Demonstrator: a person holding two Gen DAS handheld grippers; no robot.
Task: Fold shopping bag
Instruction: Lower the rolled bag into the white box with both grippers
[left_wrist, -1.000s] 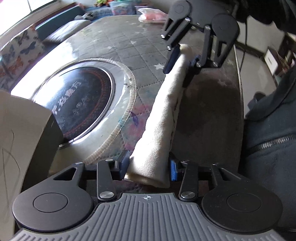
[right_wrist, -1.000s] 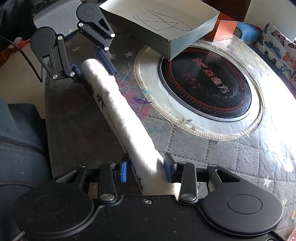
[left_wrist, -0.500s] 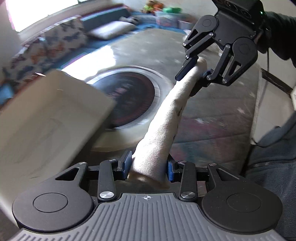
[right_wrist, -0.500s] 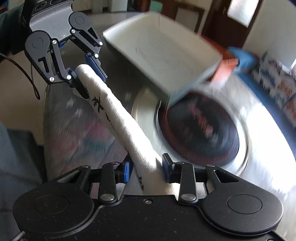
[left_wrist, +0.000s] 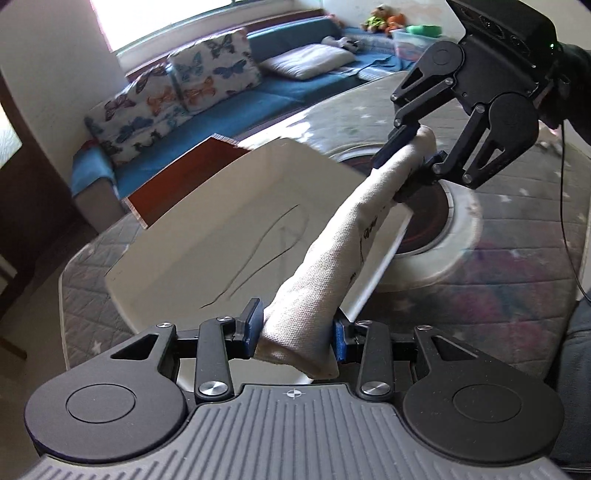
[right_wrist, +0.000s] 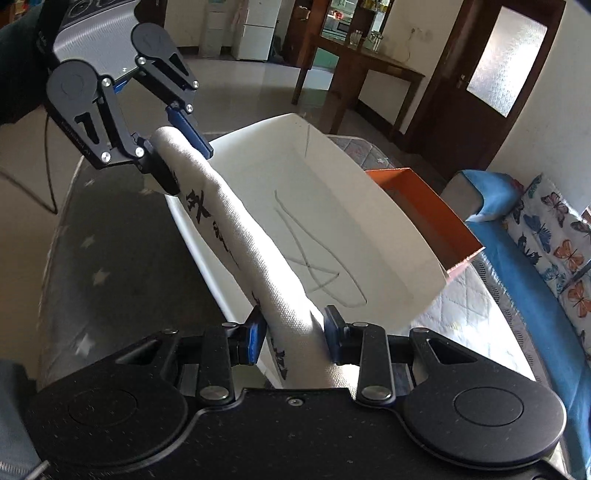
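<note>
Two tongs hold one rolled-up bag between them, one at each end. The left tongs (left_wrist: 297, 332) are part way closed and squeeze one end of the shopping bag (left_wrist: 343, 251) between their blue pads. The right tongs (right_wrist: 293, 332) are part way closed too and squeeze the other end. Both sets of pads press right into the cloth, so the bag is gripped tight at both ends. The bag is a long cream roll with dark writing on it, and it hangs in the air like a little bridge. It is up off the bench (left_wrist: 517, 295), which has a quilted cover with stars on it. Under the bag sits a white box (right_wrist: 332, 206) with pencil scribbles on the bottom, and an orange box (right_wrist: 424, 206) sits just behind it. It looks like the folding part is done, because the bag is already rolled small and neat. I think what is left is to lower the roll into the white box and let go with both tongs. The roll could come loose if one end is dropped first.
</note>
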